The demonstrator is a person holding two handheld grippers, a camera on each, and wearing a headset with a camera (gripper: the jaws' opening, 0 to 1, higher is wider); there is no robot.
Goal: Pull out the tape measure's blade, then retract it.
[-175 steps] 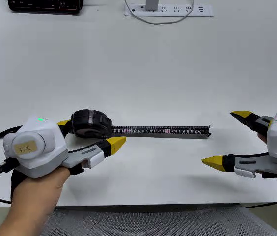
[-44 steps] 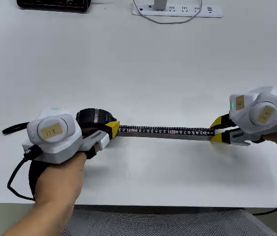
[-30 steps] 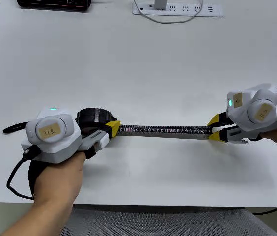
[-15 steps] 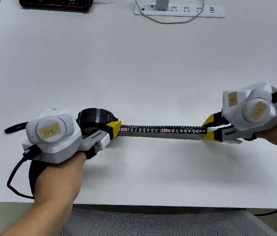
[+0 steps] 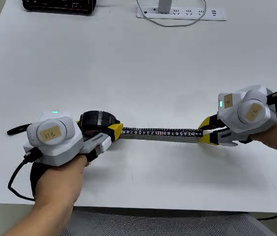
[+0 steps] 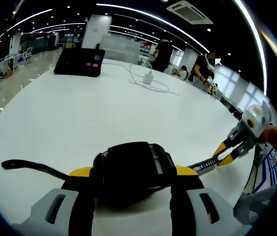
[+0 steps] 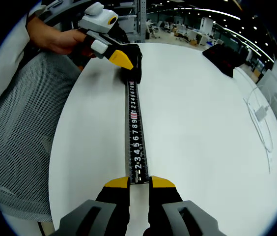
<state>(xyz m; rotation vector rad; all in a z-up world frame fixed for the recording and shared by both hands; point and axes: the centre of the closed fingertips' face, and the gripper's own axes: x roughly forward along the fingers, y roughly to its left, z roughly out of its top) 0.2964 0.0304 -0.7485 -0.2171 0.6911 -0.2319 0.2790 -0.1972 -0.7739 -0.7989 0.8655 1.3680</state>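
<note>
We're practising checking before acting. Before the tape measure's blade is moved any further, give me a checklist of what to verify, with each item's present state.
1. Grip on the case by the left gripper: ok, jaws shut on it.
2. Hold on the blade end by the right gripper: ok, shut on it.
3. Straight run of blade along the table: ok, no kink seen.
4. Distance from the power strip and its cable: ok, both far off.
5. Lock released on the case: cannot tell.
</note>
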